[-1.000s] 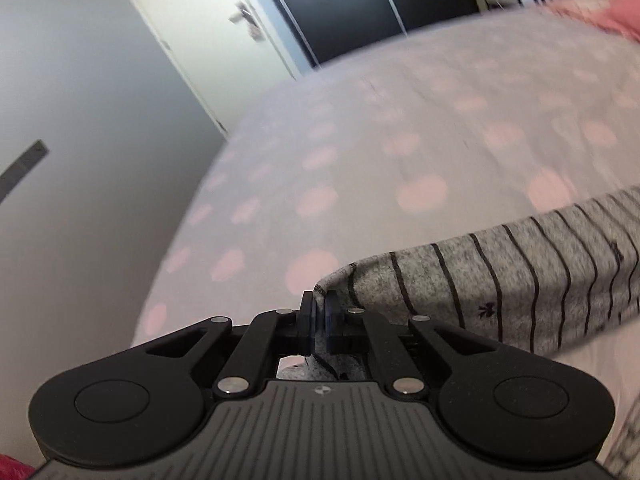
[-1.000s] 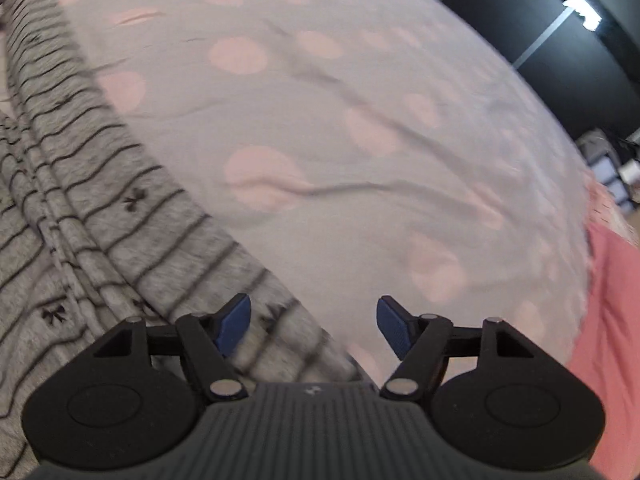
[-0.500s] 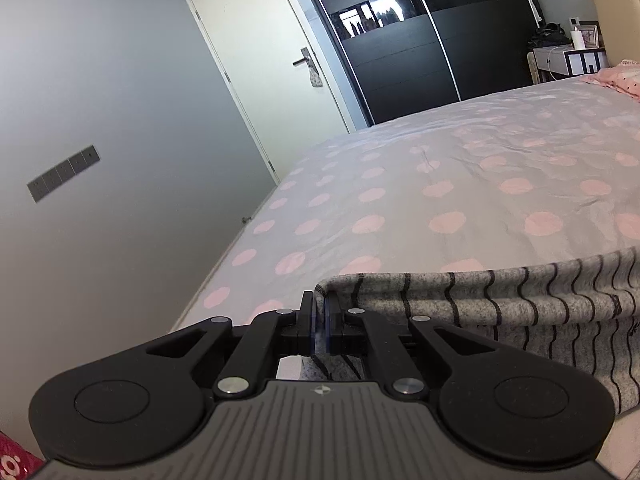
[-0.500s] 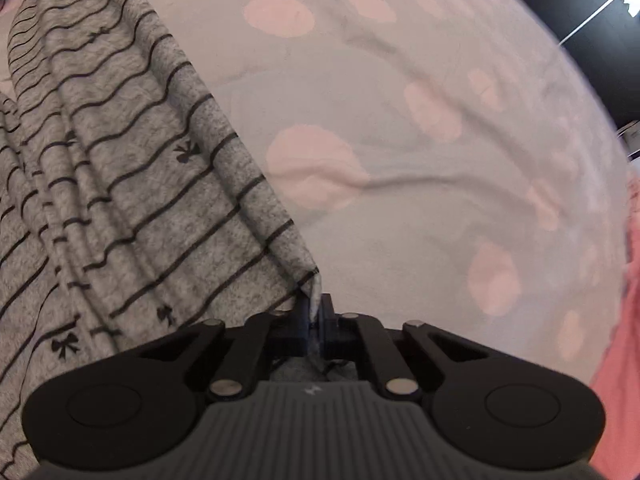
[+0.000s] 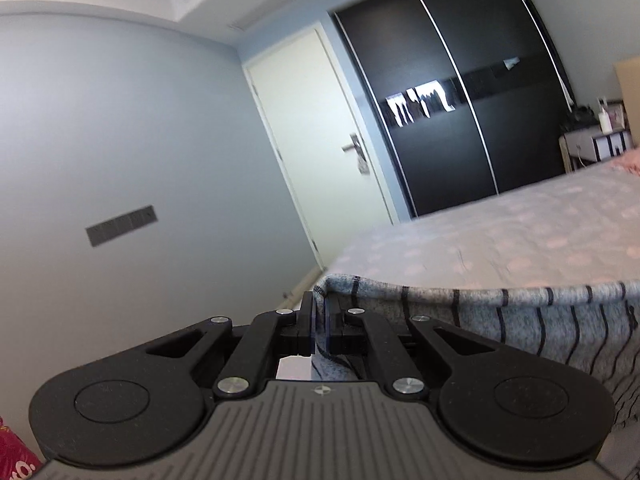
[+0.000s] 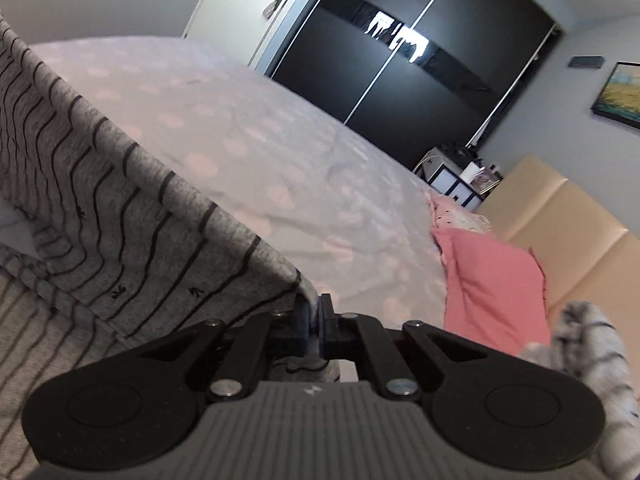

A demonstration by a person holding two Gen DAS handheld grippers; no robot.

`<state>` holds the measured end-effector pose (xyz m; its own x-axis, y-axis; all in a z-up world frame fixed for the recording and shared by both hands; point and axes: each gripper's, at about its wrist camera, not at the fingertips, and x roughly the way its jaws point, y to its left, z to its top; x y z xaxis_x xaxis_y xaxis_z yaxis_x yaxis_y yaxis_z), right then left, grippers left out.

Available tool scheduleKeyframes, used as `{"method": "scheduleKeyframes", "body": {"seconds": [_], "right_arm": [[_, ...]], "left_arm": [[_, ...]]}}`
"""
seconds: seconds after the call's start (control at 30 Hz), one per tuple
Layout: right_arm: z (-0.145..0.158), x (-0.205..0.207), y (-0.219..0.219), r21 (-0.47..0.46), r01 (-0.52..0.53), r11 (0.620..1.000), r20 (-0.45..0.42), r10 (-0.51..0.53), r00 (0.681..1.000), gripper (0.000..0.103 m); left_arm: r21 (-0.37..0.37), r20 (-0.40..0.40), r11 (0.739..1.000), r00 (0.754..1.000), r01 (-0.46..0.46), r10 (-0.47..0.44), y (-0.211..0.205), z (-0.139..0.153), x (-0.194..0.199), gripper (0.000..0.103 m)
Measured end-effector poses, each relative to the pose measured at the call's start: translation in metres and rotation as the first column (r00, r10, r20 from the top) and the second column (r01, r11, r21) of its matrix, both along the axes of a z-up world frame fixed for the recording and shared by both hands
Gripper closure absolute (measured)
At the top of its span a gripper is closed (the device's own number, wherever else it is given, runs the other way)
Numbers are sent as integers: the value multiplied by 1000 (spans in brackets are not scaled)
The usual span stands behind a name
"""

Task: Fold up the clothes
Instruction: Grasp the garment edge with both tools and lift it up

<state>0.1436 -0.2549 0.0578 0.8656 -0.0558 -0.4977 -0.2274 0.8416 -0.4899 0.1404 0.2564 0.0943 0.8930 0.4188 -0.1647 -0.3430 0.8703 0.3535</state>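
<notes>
From the left wrist camera, the left gripper (image 5: 319, 312) has its two black fingers pressed together on a corner of the grey striped garment (image 5: 520, 316). The pinched corner folds over the fingertips, and a little of the same cloth hangs down between the finger bars behind them. From that corner the garment's top edge runs out to the right, stretched fairly taut and lifted clear of the bed (image 5: 520, 232), whose pale cover carries faint pink dots. Behind the bed stand a white door (image 5: 320, 140) with a metal handle and a black sliding wardrobe (image 5: 460, 100). A grey wall (image 5: 120, 140) with a dark switch plate (image 5: 121, 225) fills the left side. A small cabinet (image 5: 592, 148) sits at the far right.

From the right wrist camera, the right gripper (image 6: 316, 312) is likewise clamped shut on another corner of the garment (image 6: 120, 208). The cloth rises from the fingertips up and to the left as a raised sheet, thin dark stripes and tiny dark motifs showing on it, with more of it sagging below at the left. The bed (image 6: 260, 140) lies beyond it. A pink pillow (image 6: 492, 280) rests by the padded beige headboard (image 6: 572, 232). At the lower right edge there is a blurred grey and white striped thing (image 6: 592, 344), possibly more clothing. The wardrobe (image 6: 400, 60) and a framed picture (image 6: 618, 92) sit farther back.
</notes>
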Motion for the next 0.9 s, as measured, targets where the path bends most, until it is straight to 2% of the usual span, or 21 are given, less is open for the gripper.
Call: {"method": "scheduleKeyframes", "body": {"seconds": [0.17,0.27,0.37,0.5,0.6,0.73,0.9], "right_arm": [[37,-48,5,70,10,997,55,-14,998,98],[53,-69,6,96,11,995,87,-19,996,98],[60,-72,8,110,12,994,93,-22,995,98],[49,-35,16,84,20,996,55,-25,998,98],[38,9,20,54,23,998,14,-24,1000,98],[15,81,26,7,30,1000,-43,-29,999,98],[-36,180,29,-26,90,996,-123,-93,988,98]], "left_arm": [[42,105,998,994,-37,32,3,19,-31,101],[53,121,997,992,-47,40,7,22,-34,101],[68,81,996,996,-50,44,6,14,-18,101],[117,-32,992,998,-52,56,6,-10,28,101],[140,-133,989,988,-53,72,5,-38,80,101],[199,-261,979,961,-40,92,-4,-79,162,101],[326,-395,945,913,33,105,-29,-146,259,101]]}}
